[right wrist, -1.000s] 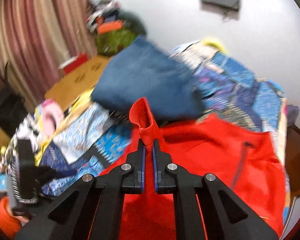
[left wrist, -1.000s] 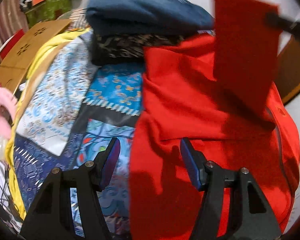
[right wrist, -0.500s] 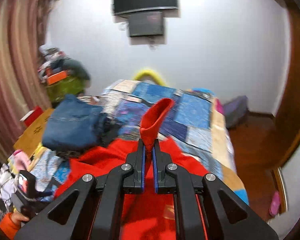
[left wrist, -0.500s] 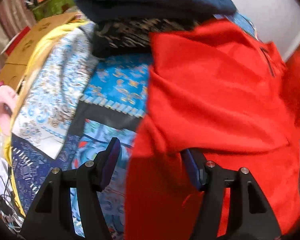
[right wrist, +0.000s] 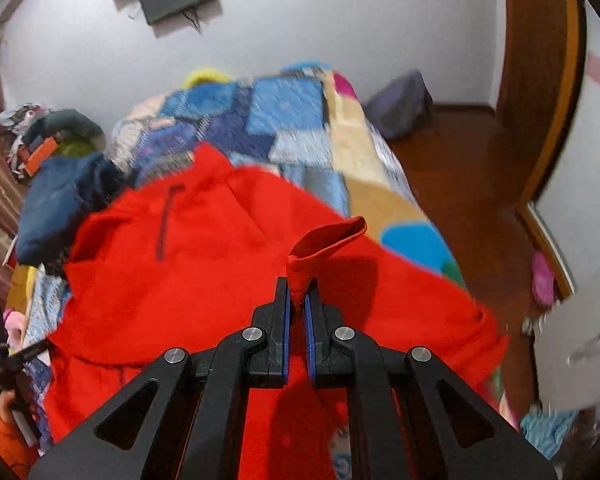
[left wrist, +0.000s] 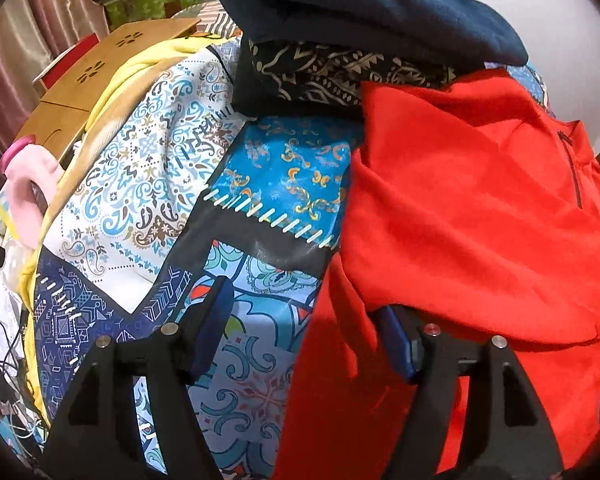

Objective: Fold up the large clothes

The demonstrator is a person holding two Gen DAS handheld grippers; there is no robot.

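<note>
A large red fleece garment (left wrist: 460, 216) with a dark zip lies spread on the patchwork bedspread (left wrist: 148, 168); it also shows in the right wrist view (right wrist: 204, 264). My left gripper (left wrist: 304, 320) is open, low over the garment's left edge, its right finger partly under a red fold. My right gripper (right wrist: 296, 300) is shut on a bunched end of the red garment (right wrist: 324, 240), held above the spread cloth.
A stack of folded clothes, dark blue on a black patterned piece (left wrist: 364, 12), sits at the far end of the bed beside the red garment. A wooden folding table (left wrist: 100, 64) and pink item (left wrist: 32, 184) stand left. Wooden floor and door frame (right wrist: 540, 92) lie right.
My right gripper has swung the held red end from the left side over the garment toward the right. The red cloth has settled flatter. My left gripper stayed open in place.
</note>
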